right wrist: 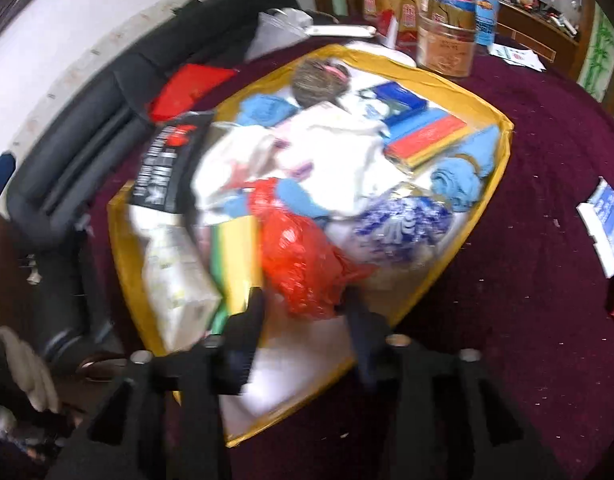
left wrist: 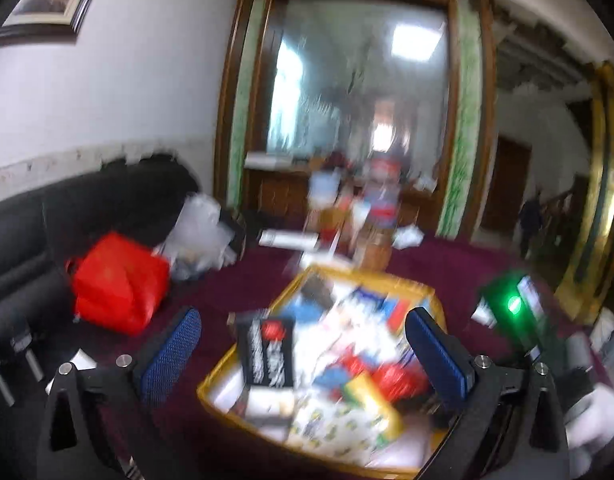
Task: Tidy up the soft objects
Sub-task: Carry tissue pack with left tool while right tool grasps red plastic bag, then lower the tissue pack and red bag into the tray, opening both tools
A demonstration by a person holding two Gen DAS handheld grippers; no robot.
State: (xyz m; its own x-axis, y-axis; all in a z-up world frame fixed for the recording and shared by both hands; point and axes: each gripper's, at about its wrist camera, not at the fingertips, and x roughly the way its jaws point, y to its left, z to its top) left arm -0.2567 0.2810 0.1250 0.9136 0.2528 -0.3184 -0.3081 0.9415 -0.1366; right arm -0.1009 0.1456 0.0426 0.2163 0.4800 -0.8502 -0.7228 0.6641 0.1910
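A yellow-rimmed box (right wrist: 503, 128) on the maroon tablecloth holds a jumble: white cloth (right wrist: 327, 148), blue socks or cloths (right wrist: 459, 184), a red plastic bag (right wrist: 303, 264), a blue-and-white patterned piece (right wrist: 403, 224), books and a black packet (right wrist: 167, 164). My right gripper (right wrist: 303, 308) hovers at the box's near edge with its jaws apart around the red bag's lower end; blur hides whether they touch it. My left gripper (left wrist: 303, 344) is open and empty above the same box (left wrist: 227, 360). The right gripper's body with a green light (left wrist: 515, 304) shows at right in the left wrist view.
A black sofa (left wrist: 87, 208) with a red bag (left wrist: 119, 284) stands at the left. Jars, cartons and papers (right wrist: 447, 32) crowd the table's far side. A blue-white packet (right wrist: 603, 224) lies on the cloth at the right. Both views are motion-blurred.
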